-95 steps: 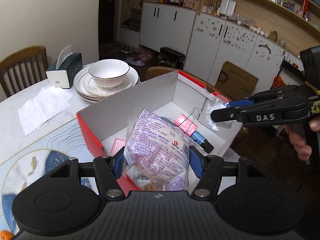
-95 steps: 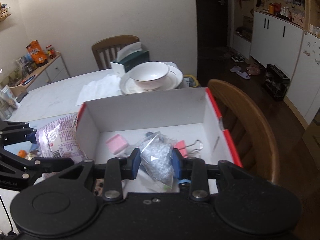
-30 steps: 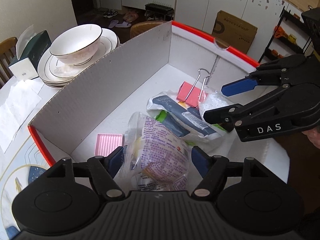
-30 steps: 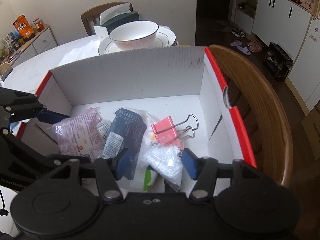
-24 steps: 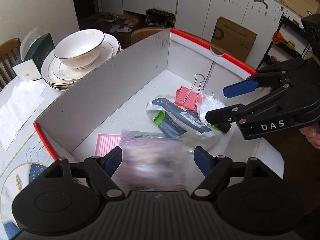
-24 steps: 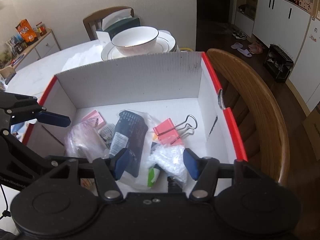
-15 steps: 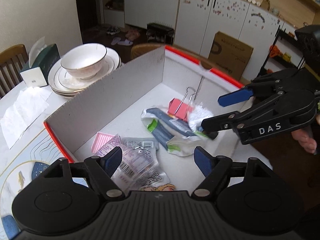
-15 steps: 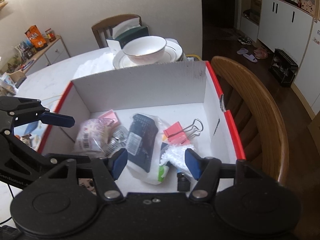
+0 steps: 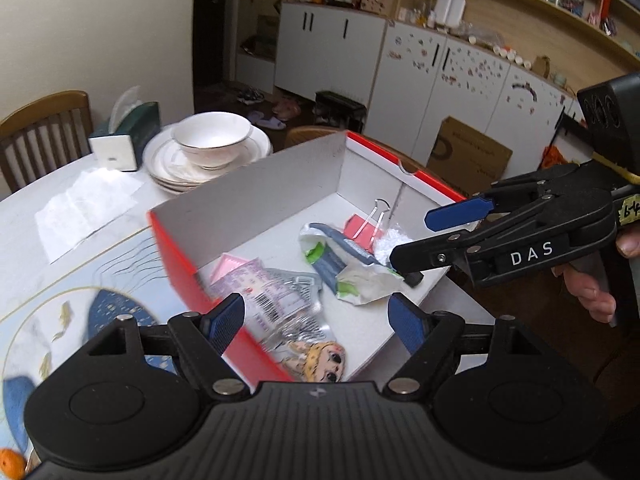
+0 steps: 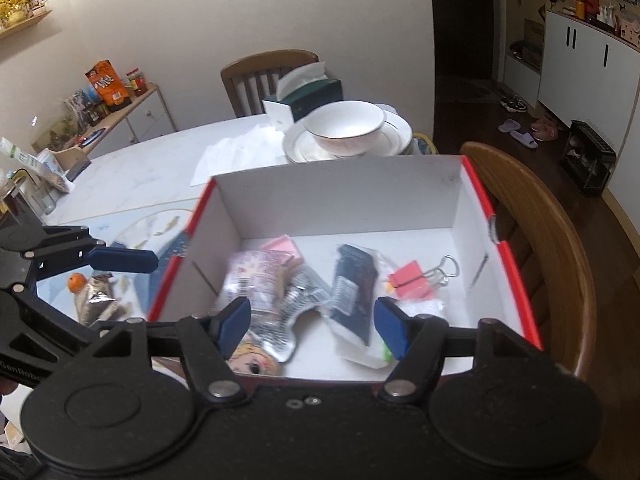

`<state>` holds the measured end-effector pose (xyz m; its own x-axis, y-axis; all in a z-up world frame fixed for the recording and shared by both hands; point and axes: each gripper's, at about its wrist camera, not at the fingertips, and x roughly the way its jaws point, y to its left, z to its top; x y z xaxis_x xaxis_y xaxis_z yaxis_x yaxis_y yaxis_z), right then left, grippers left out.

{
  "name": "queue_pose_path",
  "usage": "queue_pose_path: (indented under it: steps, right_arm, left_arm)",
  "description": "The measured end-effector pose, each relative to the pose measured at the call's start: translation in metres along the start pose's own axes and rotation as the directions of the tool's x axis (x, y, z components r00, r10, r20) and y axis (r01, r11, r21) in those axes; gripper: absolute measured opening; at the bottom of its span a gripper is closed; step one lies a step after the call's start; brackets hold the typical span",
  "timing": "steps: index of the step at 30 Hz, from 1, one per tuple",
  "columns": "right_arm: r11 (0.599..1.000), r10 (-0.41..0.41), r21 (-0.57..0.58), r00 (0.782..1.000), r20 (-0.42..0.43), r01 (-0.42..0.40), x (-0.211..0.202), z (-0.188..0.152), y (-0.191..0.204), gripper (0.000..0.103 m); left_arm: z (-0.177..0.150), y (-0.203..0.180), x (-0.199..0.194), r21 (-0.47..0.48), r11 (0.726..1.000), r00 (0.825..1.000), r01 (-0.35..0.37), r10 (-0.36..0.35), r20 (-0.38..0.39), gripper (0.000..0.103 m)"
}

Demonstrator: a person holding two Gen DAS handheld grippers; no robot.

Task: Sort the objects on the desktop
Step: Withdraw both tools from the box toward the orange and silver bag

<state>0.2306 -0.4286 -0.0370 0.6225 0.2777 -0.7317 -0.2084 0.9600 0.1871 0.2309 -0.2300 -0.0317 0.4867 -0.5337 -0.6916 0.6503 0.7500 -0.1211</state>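
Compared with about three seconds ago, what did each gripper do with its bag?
Both let go. The left gripper dropped the purple snack bag into the red box and stands open; the right gripper released the clear bead bag beside the pink binder clip. Box, bowl and plates unchanged.

White bowl on stacked plates; tissue box at their 10 o'clock; wooden chair at 3 o'clock.
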Motion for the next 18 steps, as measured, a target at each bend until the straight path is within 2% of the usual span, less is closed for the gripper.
queue_pose_path:
  steps: [6, 12, 14, 18]
  right_arm:
    - [0.999, 0.031, -0.022, 0.999, 0.016, -0.031, -0.001, -0.001, 0.034, 0.072]
    - [0.997, 0.062, -0.037, 0.998, 0.024, -0.061, 0.004, -0.001, 0.074, 0.073]
    - [0.996, 0.075, -0.043, 0.997, 0.024, -0.074, 0.007, -0.002, 0.088, 0.074]
    - [0.994, 0.094, -0.061, 0.995, 0.019, -0.093, 0.016, -0.004, 0.119, 0.074]
  left_arm:
    - [-0.017, 0.025, -0.029, -0.053, 0.999, 0.999, -0.006, 0.008, 0.035, 0.078]
    - [-0.039, 0.06, -0.058, -0.105, 0.994, 0.997, -0.043, 0.049, 0.054, 0.079]
    - [-0.046, 0.074, -0.067, -0.125, 0.99, 0.996, -0.058, 0.066, 0.055, 0.084]
    - [-0.058, 0.1, -0.085, -0.146, 0.986, 0.993, -0.086, 0.096, 0.063, 0.086]
